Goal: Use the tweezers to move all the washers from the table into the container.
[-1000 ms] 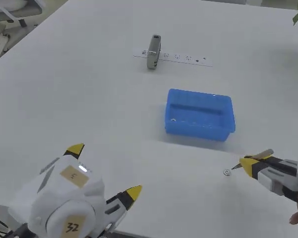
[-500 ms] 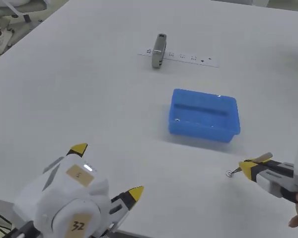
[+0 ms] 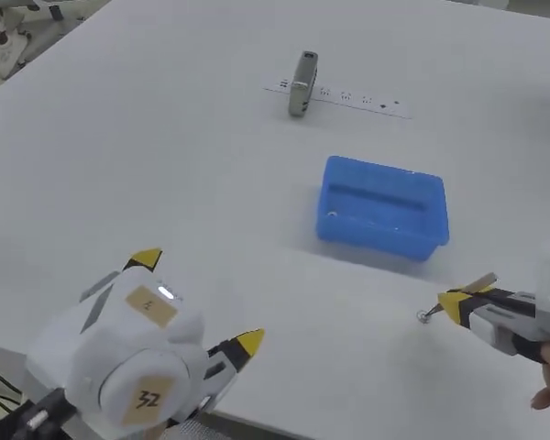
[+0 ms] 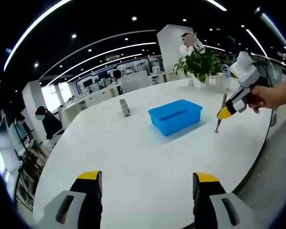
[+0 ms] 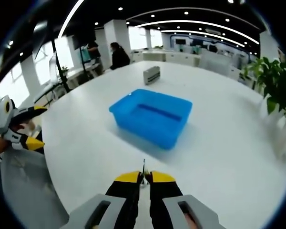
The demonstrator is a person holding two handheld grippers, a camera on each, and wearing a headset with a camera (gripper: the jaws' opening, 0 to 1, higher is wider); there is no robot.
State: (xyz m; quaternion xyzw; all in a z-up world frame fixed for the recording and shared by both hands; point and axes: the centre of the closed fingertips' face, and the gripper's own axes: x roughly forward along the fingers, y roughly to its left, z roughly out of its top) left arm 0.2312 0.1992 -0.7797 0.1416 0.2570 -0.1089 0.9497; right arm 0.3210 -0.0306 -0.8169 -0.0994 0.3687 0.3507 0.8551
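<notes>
Progress looks early: the right gripper [image 3: 453, 305], jaws clamped on slim metal tweezers [image 3: 434, 312], holds their tip at a small silver washer [image 3: 423, 317] on the white table [image 3: 165, 165] near the blue plastic container [image 3: 385, 215] — a pale speck inside may be one already delivered — while the left gripper [image 3: 197, 301] hovers with jaws apart.

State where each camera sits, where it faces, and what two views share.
Head view: on the headset, facing down at the table; left gripper and right gripper holding tweezers show.
Left gripper view: on the left gripper, facing the blue container; open jaws below.
Right gripper view: on the right gripper, facing the blue container; shut jaws below.
Shared: blue container and opposite gripper, in both gripper views.
</notes>
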